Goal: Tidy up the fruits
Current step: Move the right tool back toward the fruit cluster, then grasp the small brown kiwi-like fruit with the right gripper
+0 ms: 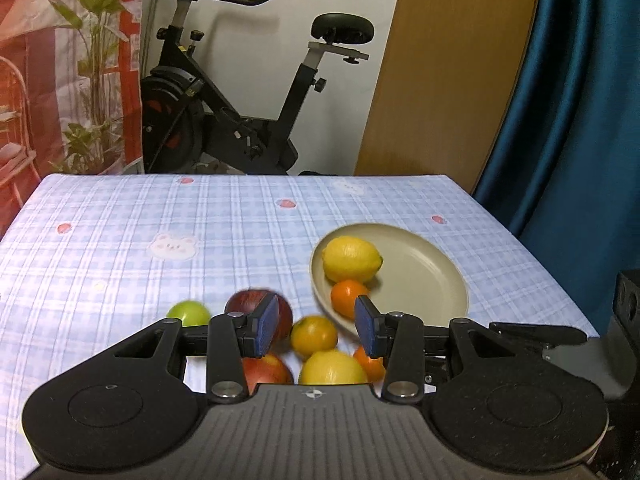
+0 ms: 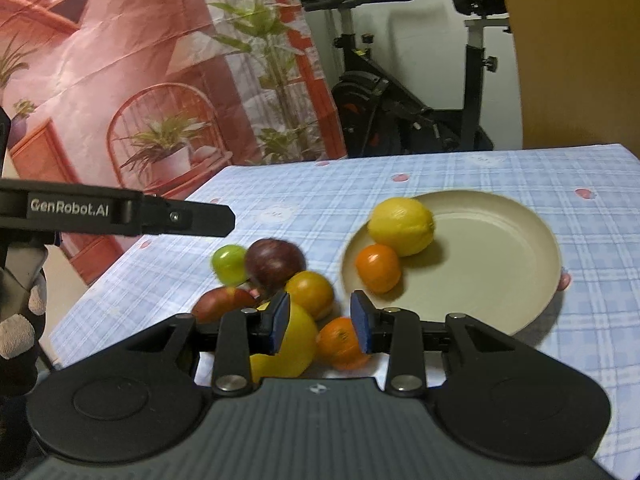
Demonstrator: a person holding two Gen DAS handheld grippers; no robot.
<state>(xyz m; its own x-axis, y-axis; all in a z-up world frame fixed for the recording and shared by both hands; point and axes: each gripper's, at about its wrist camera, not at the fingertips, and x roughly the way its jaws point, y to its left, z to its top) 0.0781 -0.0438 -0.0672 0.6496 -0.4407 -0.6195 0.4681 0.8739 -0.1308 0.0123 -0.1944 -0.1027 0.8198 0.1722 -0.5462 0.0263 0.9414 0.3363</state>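
Checked worktop [image 1: 120, 220]: plate [image 2: 500, 240] carries lemon [image 2: 401, 226] and orange [image 2: 378, 268]; other fruit is piled beside it. Left claw [image 1: 316, 326] and right claw [image 2: 320, 326] are part-open, empty. One outer fruit should be gripped squarely.

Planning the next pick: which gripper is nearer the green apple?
Left. The left gripper hangs just right of the green apple; the right gripper sits farther right, toward the plate.
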